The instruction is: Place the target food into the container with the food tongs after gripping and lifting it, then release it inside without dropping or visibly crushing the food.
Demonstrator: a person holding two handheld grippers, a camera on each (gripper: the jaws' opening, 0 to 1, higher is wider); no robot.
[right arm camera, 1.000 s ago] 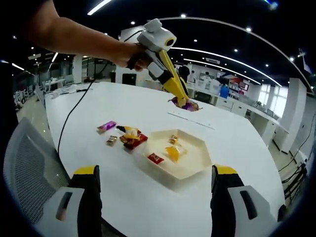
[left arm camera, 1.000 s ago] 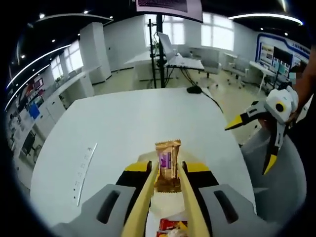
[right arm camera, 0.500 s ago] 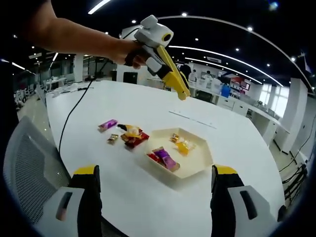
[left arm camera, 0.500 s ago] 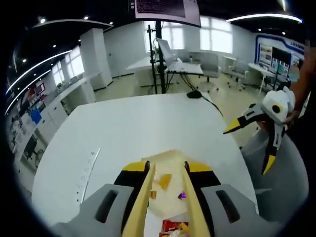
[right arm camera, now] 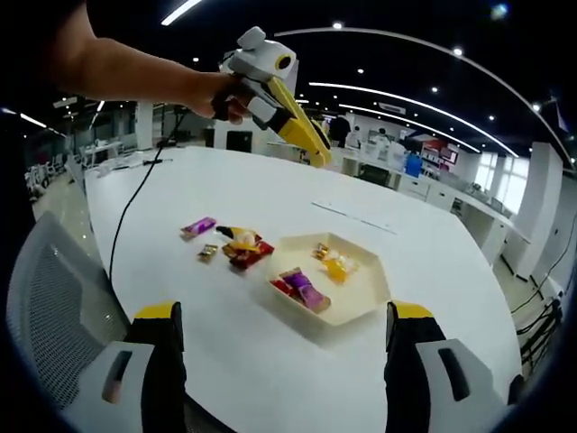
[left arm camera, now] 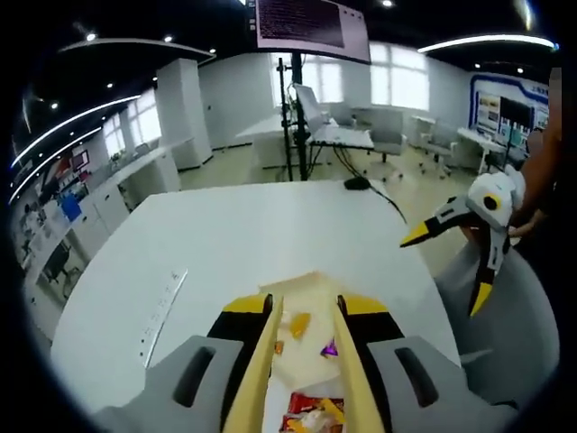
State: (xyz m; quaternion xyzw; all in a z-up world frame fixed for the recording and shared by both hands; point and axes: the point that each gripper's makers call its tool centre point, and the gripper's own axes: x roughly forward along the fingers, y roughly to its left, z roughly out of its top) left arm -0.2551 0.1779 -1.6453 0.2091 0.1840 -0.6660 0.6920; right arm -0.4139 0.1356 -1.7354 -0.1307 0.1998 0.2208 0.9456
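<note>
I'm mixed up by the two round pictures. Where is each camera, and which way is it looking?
Left gripper view: rides on the left gripper, looking down over the tray and table; its yellow jaws show.
Right gripper view: rides on the right gripper, held low at the table edge, facing the tray and snacks; its jaws and the person's arm show.
Shared: tray, table, each other's gripper.

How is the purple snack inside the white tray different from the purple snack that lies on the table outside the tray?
The purple snack in the tray rests inside the white tray, against a red packet; the purple snack on the table lies on the bare white table, apart from the tray. The one in the tray looks longer and has a gold-brown end; the other looks plain pink-purple. Both are wrapped, and neither gripper holds them.
</note>
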